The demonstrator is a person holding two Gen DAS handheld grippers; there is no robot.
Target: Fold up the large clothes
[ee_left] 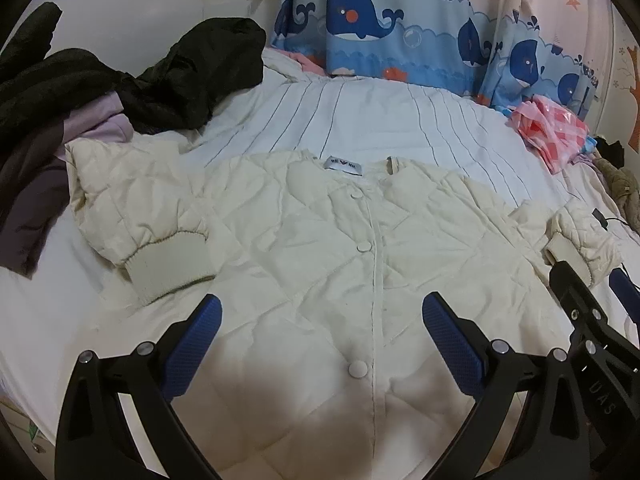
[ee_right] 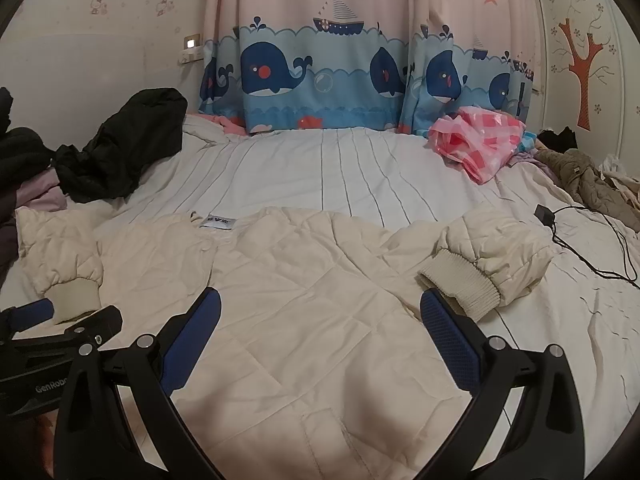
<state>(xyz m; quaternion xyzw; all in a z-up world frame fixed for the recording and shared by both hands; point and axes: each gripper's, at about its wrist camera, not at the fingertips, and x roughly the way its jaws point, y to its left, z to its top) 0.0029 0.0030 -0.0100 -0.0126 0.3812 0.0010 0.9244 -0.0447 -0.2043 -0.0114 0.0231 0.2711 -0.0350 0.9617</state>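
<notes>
Whale-print curtain (ee_right: 320, 80) hangs behind a bed covered in a white pinstriped sheet (ee_right: 340, 168). Cream quilted jacket (ee_left: 320, 264) lies face up across the near half of the bed, snapped shut down the front, collar label toward the curtain, both sleeves bent inward so the ribbed cuffs rest near the body. Left cuff (ee_left: 168, 268) sits toward the bed's left edge; right cuff (ee_right: 460, 284) toward the right. Black garments (ee_left: 192, 76) heaped at the far left corner, pink checked bag (ee_right: 480, 144) at the far right, charger and cable (ee_right: 568, 232) by the right edge. Left gripper (ee_left: 320, 336) hovers over the jacket's lower front, fingers spread wide, holding nothing. Right gripper (ee_right: 320, 332) likewise over the right front panel, fingers spread, empty. Judgement: garment laid out, folding proper not yet begun. Next move likely calls for pinching a sleeve or side edge and carrying it across the front; padded fabric may spring back.
</notes>
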